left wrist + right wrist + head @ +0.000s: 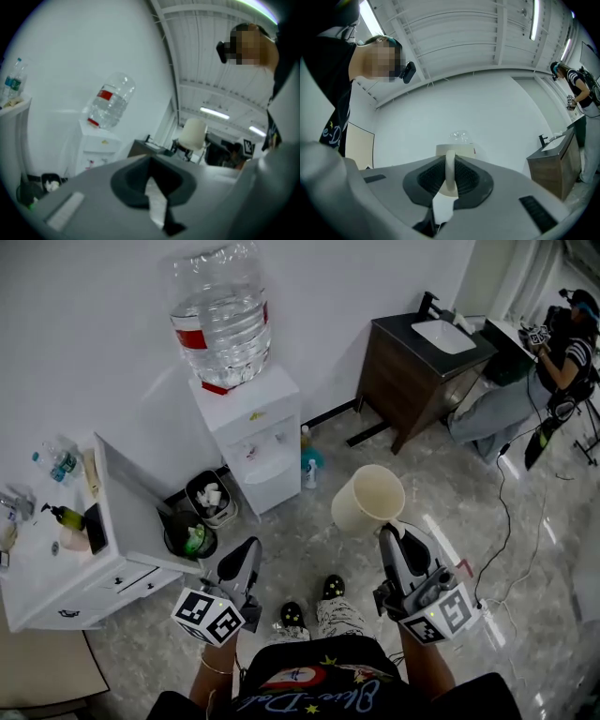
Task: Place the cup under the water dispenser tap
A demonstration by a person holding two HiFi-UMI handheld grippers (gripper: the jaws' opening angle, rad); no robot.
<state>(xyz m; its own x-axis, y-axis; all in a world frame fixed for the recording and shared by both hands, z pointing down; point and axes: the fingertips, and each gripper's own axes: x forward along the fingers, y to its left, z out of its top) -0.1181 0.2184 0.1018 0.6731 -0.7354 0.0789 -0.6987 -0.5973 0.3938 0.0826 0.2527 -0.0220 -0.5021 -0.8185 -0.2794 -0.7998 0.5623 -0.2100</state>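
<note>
A cream cup (pixel 367 500) hangs in the air in front of me, its handle (pixel 450 169) pinched between the pads of my right gripper (pixel 386 532). That same cup (pixel 193 133) shows off to the right in the left gripper view. The white water dispenser (pixel 248 432), with a big clear bottle (pixel 221 315) on top, stands against the wall ahead and to the left of the cup; its tap recess (pixel 265 448) has nothing in it. My left gripper (pixel 246 556) is held low beside the right one, jaws together and empty.
A white cabinet (pixel 122 512) with bottles on it stands at the left, with two bins (pixel 208 495) between it and the dispenser. A spray bottle (pixel 309 465) sits by the dispenser's right side. A dark vanity (pixel 422 362), a seated person (pixel 562 362) and floor cables (pixel 506 521) are at the right.
</note>
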